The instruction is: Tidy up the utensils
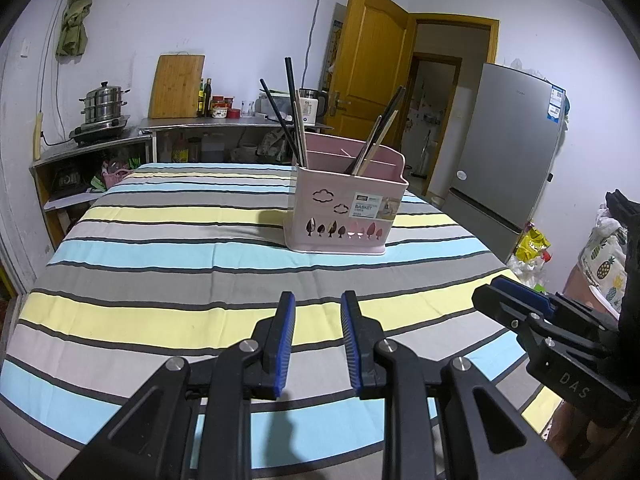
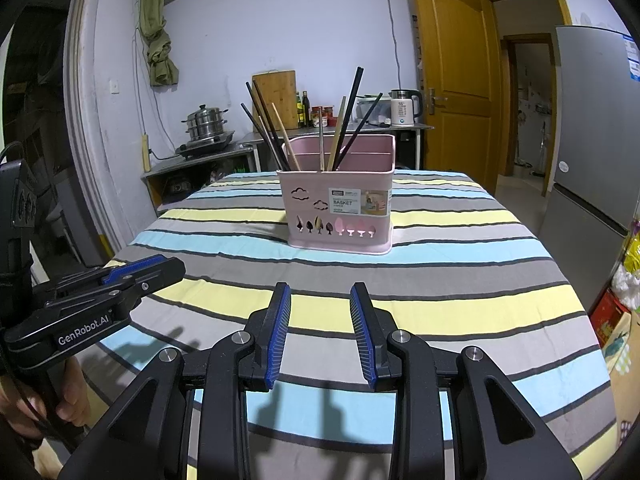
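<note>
Centrally on the striped tablecloth stands a pink basket, labelled, with cloud and tree cut-outs. Black and wooden chopsticks lean upright in its compartments. Nearer, the left gripper and right gripper hover with jaws parted, empty.

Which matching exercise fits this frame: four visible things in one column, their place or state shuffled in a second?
1. pink utensil basket
2. chopsticks
3. left gripper
4. steamer pot

A. on the burner by the wall
B. standing in the basket
C. jaws apart, nothing between them
D. on the striped tablecloth

Pairs: 1-D, 2-B, 3-C, 4-A
</note>
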Tool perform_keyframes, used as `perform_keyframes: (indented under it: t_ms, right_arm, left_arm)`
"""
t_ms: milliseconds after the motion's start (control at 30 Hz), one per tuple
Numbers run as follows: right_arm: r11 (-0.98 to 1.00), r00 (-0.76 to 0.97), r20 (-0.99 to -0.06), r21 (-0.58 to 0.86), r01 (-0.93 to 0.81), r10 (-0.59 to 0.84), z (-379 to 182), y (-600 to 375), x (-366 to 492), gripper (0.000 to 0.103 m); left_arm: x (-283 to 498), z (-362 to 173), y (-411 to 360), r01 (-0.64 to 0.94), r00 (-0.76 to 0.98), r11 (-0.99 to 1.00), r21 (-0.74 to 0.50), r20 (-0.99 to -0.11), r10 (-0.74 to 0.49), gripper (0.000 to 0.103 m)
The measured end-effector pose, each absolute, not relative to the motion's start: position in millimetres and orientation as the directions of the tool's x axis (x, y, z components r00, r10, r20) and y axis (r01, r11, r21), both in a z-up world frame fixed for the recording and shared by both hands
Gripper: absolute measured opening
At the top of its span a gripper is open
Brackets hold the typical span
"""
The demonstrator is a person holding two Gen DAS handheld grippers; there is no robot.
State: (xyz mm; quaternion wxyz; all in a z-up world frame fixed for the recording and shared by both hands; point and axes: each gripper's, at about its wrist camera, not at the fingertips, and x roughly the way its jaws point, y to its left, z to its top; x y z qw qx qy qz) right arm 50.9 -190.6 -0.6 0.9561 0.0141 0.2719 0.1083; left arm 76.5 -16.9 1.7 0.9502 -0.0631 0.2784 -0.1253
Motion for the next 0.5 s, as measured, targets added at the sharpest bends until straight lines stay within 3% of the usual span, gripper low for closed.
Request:
perform_keyframes:
  t_ms: [500]
  right_arm:
    - [0.976, 0.829, -0.516, 0.083, -0.203, 0.216, 0.0, -189.1, 50.2, 0.032]
  left_arm:
    - [75.7, 1.6, -20.2, 0.202, 0.815, 0.965, -0.166, -0.517, -0.260, 0.025]
